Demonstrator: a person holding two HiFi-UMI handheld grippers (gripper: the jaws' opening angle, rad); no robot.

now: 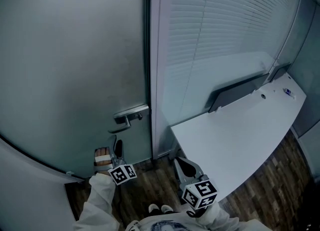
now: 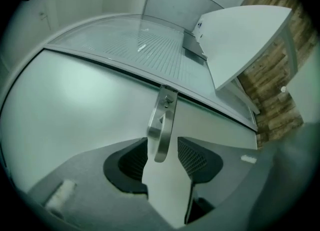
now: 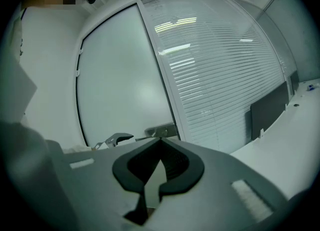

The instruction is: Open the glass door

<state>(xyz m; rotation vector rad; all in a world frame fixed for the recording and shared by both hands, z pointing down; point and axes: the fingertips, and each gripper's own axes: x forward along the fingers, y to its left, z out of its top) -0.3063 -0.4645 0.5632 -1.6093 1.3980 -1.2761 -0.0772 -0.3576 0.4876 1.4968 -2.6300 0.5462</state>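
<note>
The frosted glass door, smooth and grey, hides whatever lies behind it and is cut off at the frame's edge left of the handle, a flat brushed-metal lever. Right of the handle are slatted blinds and a curved white worktop. The left claw, just below the handle, gapes around its tip without touching it. The right claw, lower right, is closed and empty.

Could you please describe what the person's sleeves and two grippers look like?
The left hand-held gripper and the right hand-held gripper both have grey bodies with dark, textured jaw pads. Each carries a white cube printed with black square markers. The sleeves are white.
</note>
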